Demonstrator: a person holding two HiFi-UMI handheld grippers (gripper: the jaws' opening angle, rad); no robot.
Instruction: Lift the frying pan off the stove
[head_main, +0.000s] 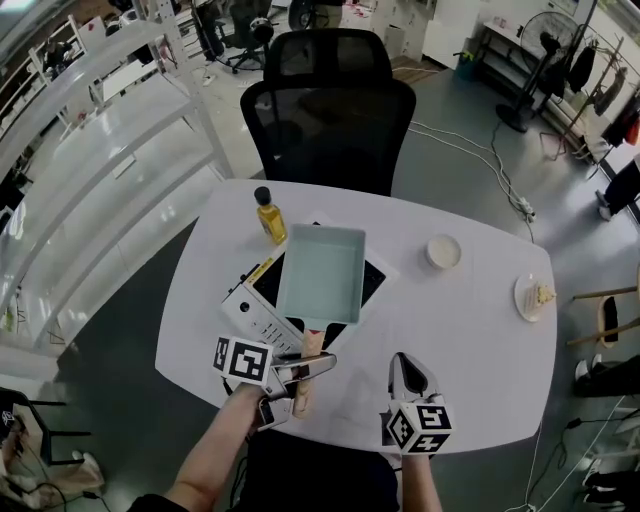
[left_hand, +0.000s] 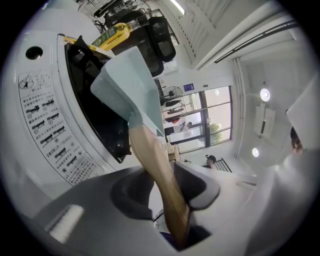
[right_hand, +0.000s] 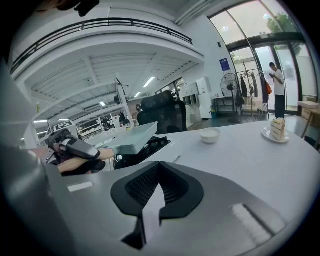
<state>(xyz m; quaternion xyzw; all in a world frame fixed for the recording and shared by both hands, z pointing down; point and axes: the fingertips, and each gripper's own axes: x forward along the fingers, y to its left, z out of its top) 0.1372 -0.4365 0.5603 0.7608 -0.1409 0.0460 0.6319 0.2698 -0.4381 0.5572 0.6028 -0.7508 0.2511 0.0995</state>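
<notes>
Two grippers in view. Right gripper (right_hand: 159, 167): fingers together, nothing between them, idle over the near worktop (head_main: 470, 330). Left gripper (head_main: 318, 366): fingers clamped narrow on the wooden handle (left_hand: 155, 165). Grasp done, I judge. Beyond, the frying pan (head_main: 322, 275) lies over the stove (head_main: 262, 310); cannot tell whether its underside touches. Remaining: raise it clear.

No print can be read. The stove panel (left_hand: 45, 125), at the left of the left gripper view, carries rows of small print and symbols too fine to make out. The yellow label (left_hand: 114, 36) at top and the blue sign (left_hand: 188, 87) at centre are likewise illegible. The left cube (head_main: 243, 360) and right cube (head_main: 418, 425) bear only black-and-white square markers.
</notes>
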